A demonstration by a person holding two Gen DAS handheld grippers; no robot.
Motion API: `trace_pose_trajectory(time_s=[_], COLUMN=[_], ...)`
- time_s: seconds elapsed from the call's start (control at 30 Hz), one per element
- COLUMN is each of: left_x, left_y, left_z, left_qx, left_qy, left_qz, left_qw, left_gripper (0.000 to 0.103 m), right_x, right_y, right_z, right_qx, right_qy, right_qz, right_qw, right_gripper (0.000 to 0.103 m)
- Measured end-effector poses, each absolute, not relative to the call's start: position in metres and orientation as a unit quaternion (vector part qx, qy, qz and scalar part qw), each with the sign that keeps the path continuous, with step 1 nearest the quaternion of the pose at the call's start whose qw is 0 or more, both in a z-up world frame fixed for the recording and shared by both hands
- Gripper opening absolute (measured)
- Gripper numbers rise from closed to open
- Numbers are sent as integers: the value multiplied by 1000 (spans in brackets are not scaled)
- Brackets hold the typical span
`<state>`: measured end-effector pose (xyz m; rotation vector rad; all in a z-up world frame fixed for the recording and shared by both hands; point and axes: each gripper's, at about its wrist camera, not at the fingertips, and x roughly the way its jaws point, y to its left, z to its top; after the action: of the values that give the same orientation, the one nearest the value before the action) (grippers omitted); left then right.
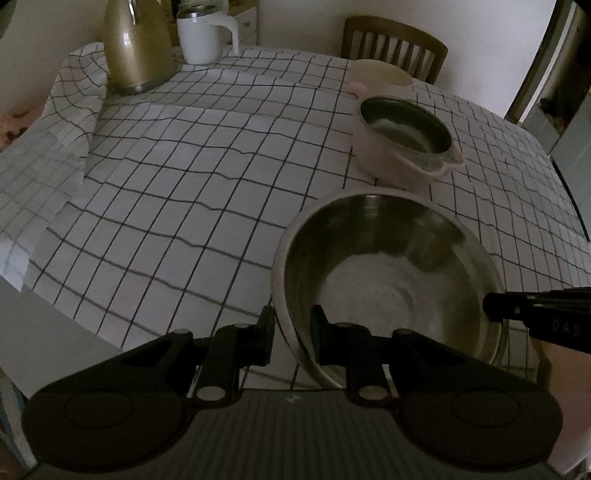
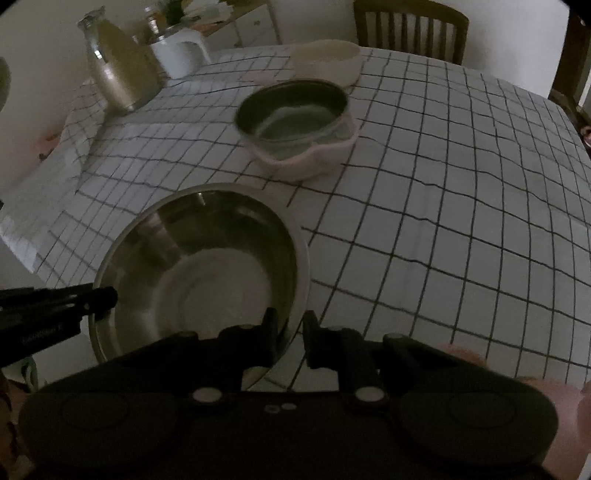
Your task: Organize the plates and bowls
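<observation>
The steel bowl (image 1: 388, 273) is pinched at opposite rims by left gripper (image 1: 291, 332) and right gripper (image 2: 290, 332); it should be kept level.

Big bowl (image 1: 388, 273) nearest on the table (image 1: 207, 177), handled bowl (image 1: 404, 138) behind it, another bowl (image 1: 380, 74) behind that, kettle (image 1: 136, 44) and mug (image 1: 203, 35) far left, chair (image 1: 393, 46) beyond.
</observation>
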<state>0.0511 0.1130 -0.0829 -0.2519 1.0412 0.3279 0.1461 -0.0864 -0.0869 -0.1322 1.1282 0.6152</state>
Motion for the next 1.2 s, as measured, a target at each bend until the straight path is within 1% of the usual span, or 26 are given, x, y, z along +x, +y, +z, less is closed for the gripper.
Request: trace_pose_trajectory(time_s=[0.33, 0.77, 1.03, 1.13, 1.2], left_x=[18, 11, 12, 14, 16], left_y=[102, 89, 92, 90, 91], left_z=[-90, -103, -102, -99, -98], left_qx=[-99, -98, -119, -110, -110], left_qy=[506, 517, 518, 517, 518], left_qz=[146, 141, 136, 138, 141], left_qw=[844, 839, 836, 837, 836], left_gripper=[20, 20, 20, 20, 20], right_x=[114, 97, 97, 98, 101], right_y=[-96, -107, -108, -109, -109], right_z=[-84, -95, -94, -86, -80], right_qx=[-52, -56, -60, -75, -84], right_qy=[540, 556, 556, 541, 532], right_qz=[298, 286, 291, 299, 304], right_qw=[785, 778, 776, 782, 786], right_gripper=[16, 16, 25, 27, 32])
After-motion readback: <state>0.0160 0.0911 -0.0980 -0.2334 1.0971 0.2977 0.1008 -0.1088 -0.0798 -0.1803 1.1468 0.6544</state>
